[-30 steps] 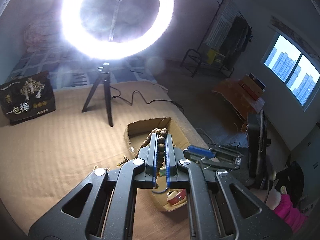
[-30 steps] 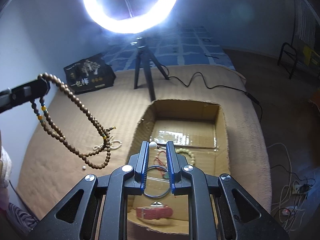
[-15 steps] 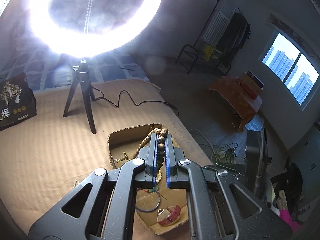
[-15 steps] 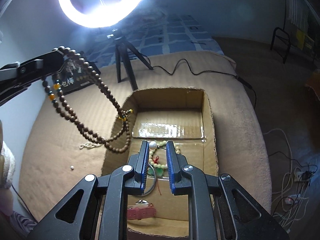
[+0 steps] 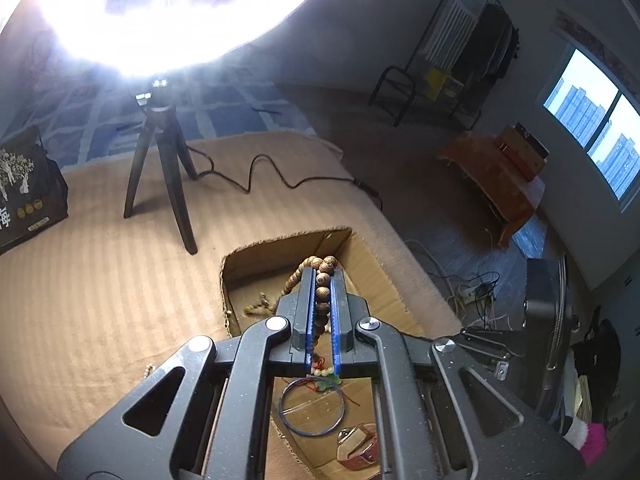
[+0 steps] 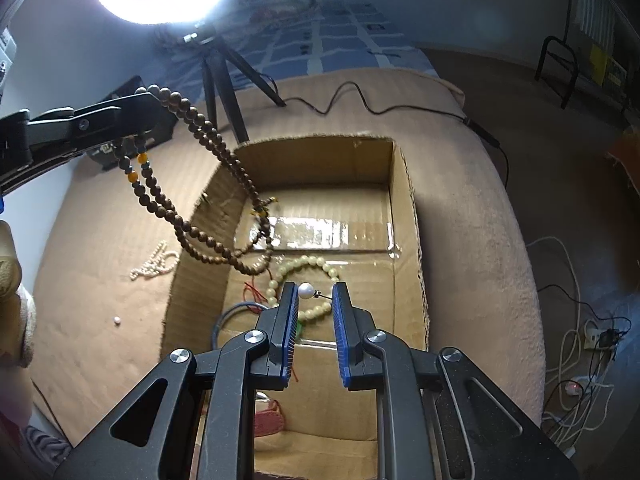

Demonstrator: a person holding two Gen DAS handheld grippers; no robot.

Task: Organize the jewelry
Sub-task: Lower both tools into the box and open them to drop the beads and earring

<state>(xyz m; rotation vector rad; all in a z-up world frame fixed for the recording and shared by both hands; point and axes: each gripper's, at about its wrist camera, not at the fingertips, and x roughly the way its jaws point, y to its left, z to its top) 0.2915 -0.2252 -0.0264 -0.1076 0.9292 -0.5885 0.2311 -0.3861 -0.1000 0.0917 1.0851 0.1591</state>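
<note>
My left gripper [image 5: 322,276] is shut on a brown wooden bead necklace [image 5: 322,292]. In the right wrist view the left gripper [image 6: 154,106] holds the necklace [image 6: 208,240] so its loop hangs over the open cardboard box [image 6: 408,208]. My right gripper [image 6: 315,294] has opened over the box; a white pearl earring [image 6: 307,290] sits between the jaws near the left finger. In the box lie a pale bead bracelet [image 6: 304,264], a blue wire hoop [image 5: 312,406] and a pink watch [image 5: 358,448].
A ring light on a black tripod [image 5: 160,168] stands behind the box on the tan blanket [image 5: 100,280]. A black printed box [image 5: 28,188] sits at far left. A small pearl strand [image 6: 154,262] and a loose pearl [image 6: 116,321] lie left of the box.
My left gripper carried the necklace rightward until it hangs over the box. My right gripper's jaws have spread apart around the pearl earring.
</note>
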